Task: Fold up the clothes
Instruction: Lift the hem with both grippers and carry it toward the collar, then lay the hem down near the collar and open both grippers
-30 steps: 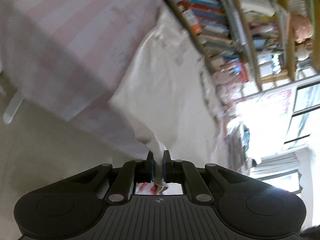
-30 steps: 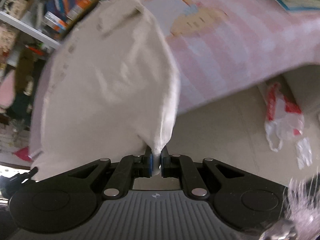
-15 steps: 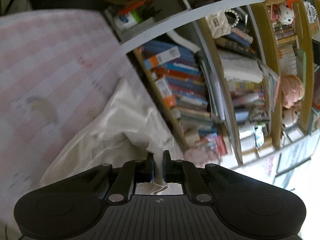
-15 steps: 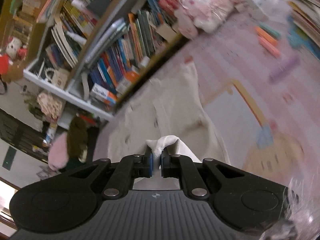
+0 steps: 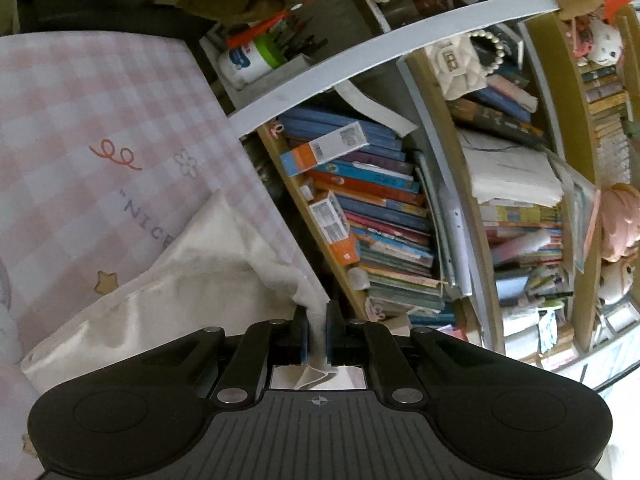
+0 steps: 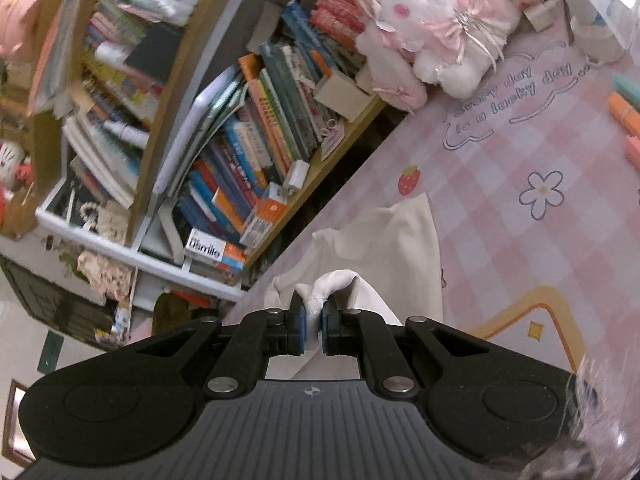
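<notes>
Cloth, cream, lies on the pink checked tablecloth near the bookshelf. Left gripper and right gripper each pinch a fold of it.

In the left wrist view the garment lies on the tablecloth at lower left of the frame, its near edge between the jaws of the left gripper at bottom centre; the bookshelf fills the right half. In the right wrist view the garment sits at centre on the tablecloth, a fold in the right gripper; the plush toy rests at upper right, the bookshelf at left
</notes>
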A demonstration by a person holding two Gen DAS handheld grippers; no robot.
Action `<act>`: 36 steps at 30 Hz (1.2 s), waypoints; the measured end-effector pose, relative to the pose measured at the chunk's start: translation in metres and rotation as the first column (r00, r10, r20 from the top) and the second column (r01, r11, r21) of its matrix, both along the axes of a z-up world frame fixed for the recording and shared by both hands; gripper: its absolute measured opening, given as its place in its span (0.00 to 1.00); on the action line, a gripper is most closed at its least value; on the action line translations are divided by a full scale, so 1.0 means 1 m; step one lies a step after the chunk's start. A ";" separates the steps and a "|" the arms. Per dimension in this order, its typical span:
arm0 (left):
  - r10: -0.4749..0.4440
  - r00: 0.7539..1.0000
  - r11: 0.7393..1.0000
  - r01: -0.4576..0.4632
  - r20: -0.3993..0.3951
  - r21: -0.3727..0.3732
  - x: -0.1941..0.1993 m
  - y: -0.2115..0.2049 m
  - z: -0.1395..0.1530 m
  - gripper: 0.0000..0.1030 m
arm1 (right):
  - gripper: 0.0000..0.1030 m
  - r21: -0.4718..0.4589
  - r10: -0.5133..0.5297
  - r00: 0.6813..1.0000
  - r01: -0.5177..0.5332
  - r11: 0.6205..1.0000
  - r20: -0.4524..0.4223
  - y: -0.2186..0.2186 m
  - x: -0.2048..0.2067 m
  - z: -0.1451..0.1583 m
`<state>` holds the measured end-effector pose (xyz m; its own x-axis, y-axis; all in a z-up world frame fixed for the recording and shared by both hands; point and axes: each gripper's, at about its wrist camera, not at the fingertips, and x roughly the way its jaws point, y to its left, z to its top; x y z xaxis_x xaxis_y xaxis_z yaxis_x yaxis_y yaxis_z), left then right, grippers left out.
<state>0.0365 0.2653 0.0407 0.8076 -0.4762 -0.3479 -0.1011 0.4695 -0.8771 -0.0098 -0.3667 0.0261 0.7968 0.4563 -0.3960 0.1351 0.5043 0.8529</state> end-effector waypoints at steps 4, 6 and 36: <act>-0.014 1.000 1.000 0.014 -0.017 -0.016 0.023 0.003 -0.009 0.06 | 0.07 0.018 -0.039 0.999 0.039 0.999 -0.031 0.003 0.012 -0.012; -0.023 0.999 0.999 0.023 -0.023 -0.025 0.034 0.004 -0.014 0.06 | 0.07 0.026 -0.059 0.997 0.061 0.998 -0.044 0.005 0.016 -0.015; -0.069 0.964 0.995 0.084 -0.256 0.049 0.197 -0.005 -0.103 0.12 | 0.15 0.005 -0.270 0.930 0.280 0.960 -0.250 0.012 0.144 -0.094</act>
<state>0.2334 0.2605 -0.0623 0.6513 -0.5059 -0.5656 -0.2783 0.5342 -0.7983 0.1337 -0.3548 -0.0680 0.7741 0.2526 -0.5805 0.4705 0.3840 0.7945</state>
